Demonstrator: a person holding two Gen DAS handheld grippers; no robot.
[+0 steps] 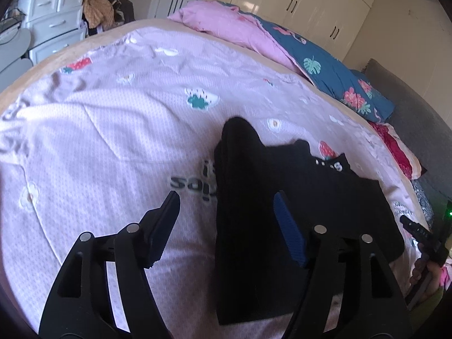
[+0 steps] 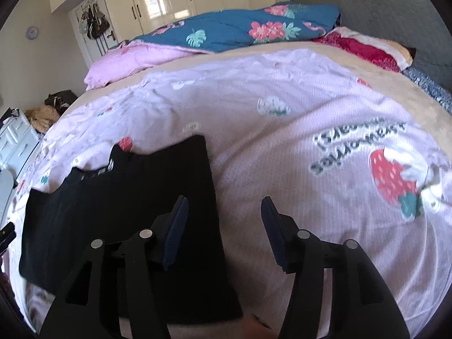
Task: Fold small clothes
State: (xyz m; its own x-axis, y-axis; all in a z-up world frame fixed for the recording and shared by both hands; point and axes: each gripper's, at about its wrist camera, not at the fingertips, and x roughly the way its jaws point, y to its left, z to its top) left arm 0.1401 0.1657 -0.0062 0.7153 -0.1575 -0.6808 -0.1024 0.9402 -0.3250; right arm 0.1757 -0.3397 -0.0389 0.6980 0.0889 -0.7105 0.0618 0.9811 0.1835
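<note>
A black garment [image 1: 254,163] lies folded flat on the pink strawberry-print bedspread [image 1: 113,113], a white-lettered band showing at its far edge. My left gripper [image 1: 226,197] hovers open over the garment's left edge, one blue pad above the cloth and the other above the bedspread, nothing pinched. In the right wrist view the same black garment [image 2: 127,183] fills the lower left. My right gripper [image 2: 224,200] stands open over its right edge, holding nothing. The right gripper [image 1: 423,234] and a hand also show at the left wrist view's right rim.
A pink and blue floral quilt [image 2: 226,31] lies bunched along the bed's far side. A red blanket [image 2: 367,48] lies by the grey headboard [image 2: 381,5]. White drawers [image 1: 53,14] and cream wardrobes [image 1: 296,0] stand beyond the bed.
</note>
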